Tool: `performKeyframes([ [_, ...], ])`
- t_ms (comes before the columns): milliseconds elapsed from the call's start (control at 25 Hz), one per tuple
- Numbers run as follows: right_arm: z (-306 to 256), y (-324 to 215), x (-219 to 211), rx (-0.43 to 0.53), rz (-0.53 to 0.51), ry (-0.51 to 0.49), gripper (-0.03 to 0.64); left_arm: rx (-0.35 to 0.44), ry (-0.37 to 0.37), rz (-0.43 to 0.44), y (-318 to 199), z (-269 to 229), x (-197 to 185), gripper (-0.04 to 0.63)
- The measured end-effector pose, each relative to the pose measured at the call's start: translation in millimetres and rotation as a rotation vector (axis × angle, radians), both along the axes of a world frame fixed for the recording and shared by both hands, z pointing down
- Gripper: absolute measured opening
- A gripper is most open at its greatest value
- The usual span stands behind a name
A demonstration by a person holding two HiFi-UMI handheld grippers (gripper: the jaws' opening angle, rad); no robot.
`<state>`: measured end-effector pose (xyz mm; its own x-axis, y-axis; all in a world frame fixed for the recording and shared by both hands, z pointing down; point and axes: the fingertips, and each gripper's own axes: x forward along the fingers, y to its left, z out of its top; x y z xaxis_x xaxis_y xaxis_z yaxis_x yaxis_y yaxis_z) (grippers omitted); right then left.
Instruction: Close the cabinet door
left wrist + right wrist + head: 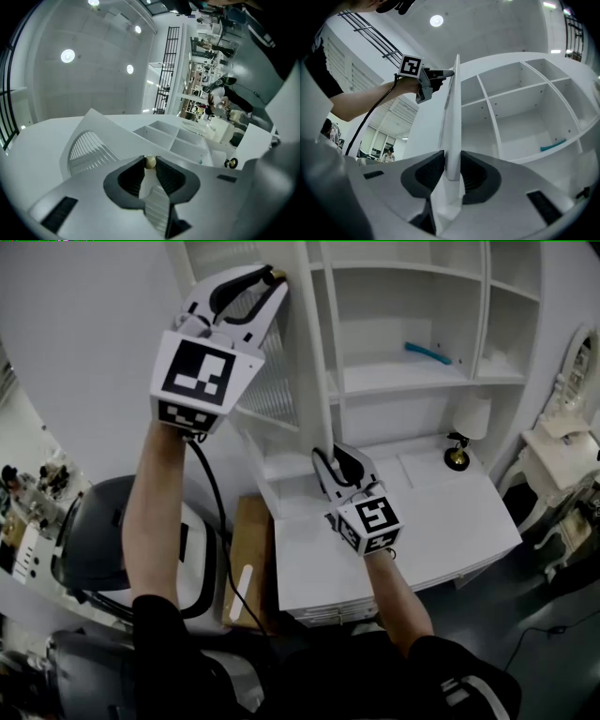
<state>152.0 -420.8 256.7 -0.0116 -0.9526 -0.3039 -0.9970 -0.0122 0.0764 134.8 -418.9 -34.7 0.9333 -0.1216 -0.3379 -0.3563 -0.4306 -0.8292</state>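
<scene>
Left gripper (pixel 270 282) is pinched down narrow on the little brass knob (pixel 150 162), pads touching it either side. Right gripper (pixel 452 171) is clamped on the cabinet door's (pixel 452 117) free edge, lower down. The door stands swung out from the cabinet (pixel 403 379), at the left of its open shelves. The right gripper view only gets the door edge-on, so its face doesn't show, and in the head view the left gripper covers part of the ribbed panel.

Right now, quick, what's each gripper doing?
Left gripper: closed on the small brass knob.
Right gripper: closed on the edge of the cabinet door.
</scene>
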Motion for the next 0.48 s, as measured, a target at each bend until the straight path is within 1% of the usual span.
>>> performKeyframes([
  [200, -1, -9, 29, -0.010, -0.035, -0.025, 0.112, -0.027, 0.029, 0.030, -3, -2, 28, 0.084],
  [320, -1, -16, 43, -0.014, -0.053, -0.036, 0.120, -0.036, 0.019, 0.024, -6, -2, 43, 0.084],
  [400, -1, -20, 51, -0.014, -0.062, -0.041, 0.123, -0.012, 0.017, 0.011, -10, -2, 51, 0.084],
  [480, -2, -24, 58, -0.014, -0.073, -0.045, 0.127, 0.013, 0.015, -0.019, -13, -3, 58, 0.084],
])
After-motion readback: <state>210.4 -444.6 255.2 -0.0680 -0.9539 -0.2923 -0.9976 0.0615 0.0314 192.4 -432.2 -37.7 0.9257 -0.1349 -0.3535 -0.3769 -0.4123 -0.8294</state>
